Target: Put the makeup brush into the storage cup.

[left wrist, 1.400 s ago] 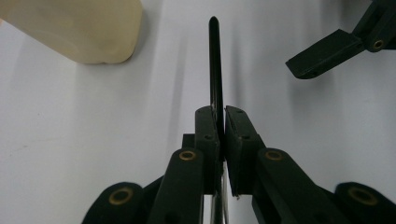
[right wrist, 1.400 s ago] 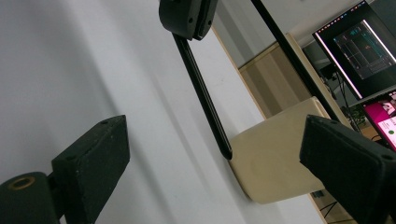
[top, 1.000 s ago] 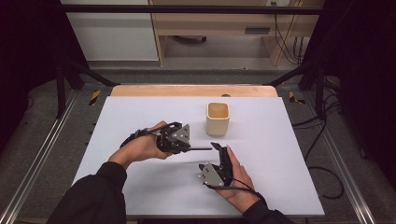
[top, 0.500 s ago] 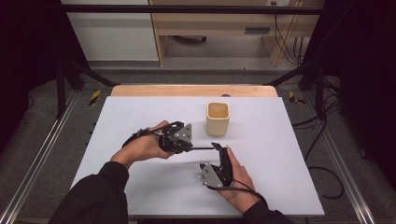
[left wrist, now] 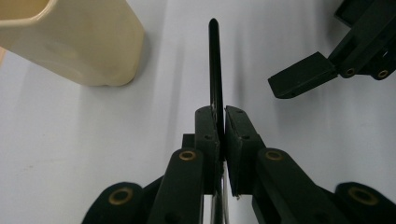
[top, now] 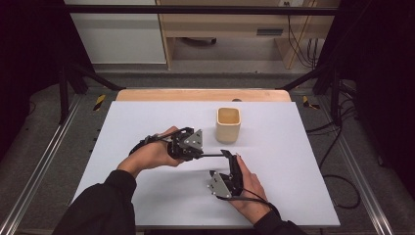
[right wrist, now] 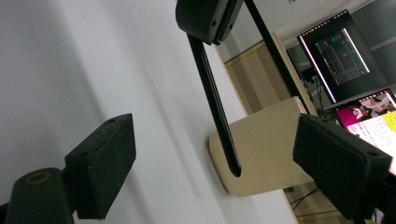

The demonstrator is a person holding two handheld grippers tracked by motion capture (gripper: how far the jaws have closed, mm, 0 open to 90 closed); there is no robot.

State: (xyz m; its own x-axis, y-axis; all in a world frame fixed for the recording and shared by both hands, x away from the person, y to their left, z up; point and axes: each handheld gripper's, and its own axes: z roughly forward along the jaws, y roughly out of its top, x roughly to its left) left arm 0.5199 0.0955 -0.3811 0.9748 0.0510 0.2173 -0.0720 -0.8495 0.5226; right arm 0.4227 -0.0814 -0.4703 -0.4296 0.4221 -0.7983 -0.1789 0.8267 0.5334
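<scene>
My left gripper (top: 198,155) (left wrist: 223,116) is shut on a thin black stick (top: 213,155) (left wrist: 215,60) that points level toward the right hand. The stick's free end lies between the jaws of my right gripper (top: 231,157) (right wrist: 219,154), which stand open. They have just been closing a little, and neither of the pads (right wrist: 102,163) touches the stick (right wrist: 215,102). In the left gripper view, one of the right gripper's fingers (left wrist: 303,74) shows to the right of the stick. A cream square cup (top: 228,124) (left wrist: 79,42) (right wrist: 266,149) stands upright just beyond both grippers.
Both hands work over a white sheet (top: 147,122) on a wooden table (top: 195,94), whose far edge is bare wood. Dark frame rails (top: 44,161) run along both sides. Two lit monitors (right wrist: 343,51) appear in the right gripper view.
</scene>
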